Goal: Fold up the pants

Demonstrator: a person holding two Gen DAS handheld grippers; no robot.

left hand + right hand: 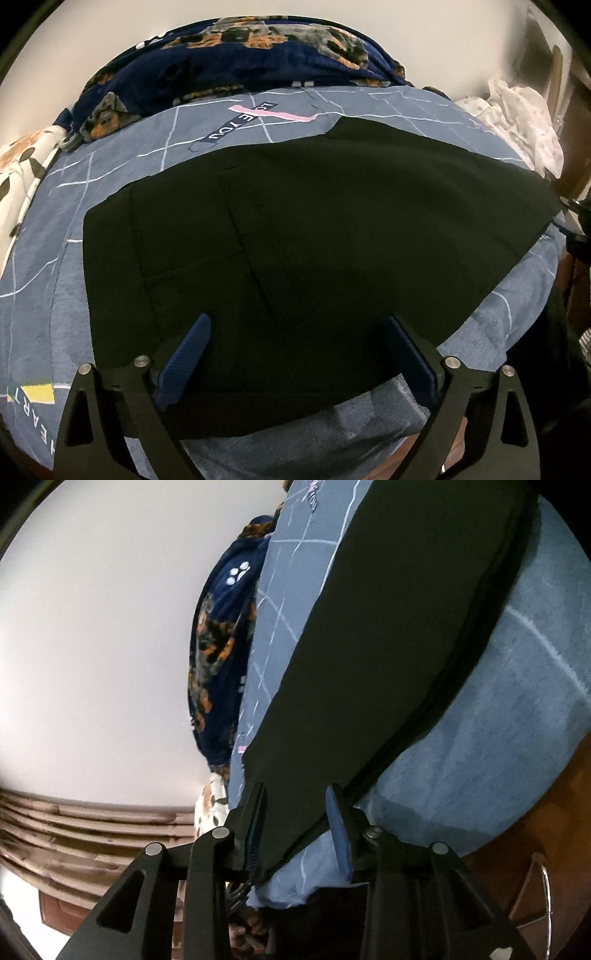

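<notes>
Both claws gape: left claw (295, 354) over pants (314, 229), right claw (297, 812) at their edge.

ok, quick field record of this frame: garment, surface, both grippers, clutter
garment: black pants, lying flat and already folded over, doubled edge visible in the right wrist view
surface: blue bedsheet with white grid lines
left gripper: fingers wide apart over the near edge of the pants, not clamping
right gripper: fingers partly apart, straddling the end of the pants, pads not pressing
clutter: navy floral blanket at the far side; white cloth far right
</notes>
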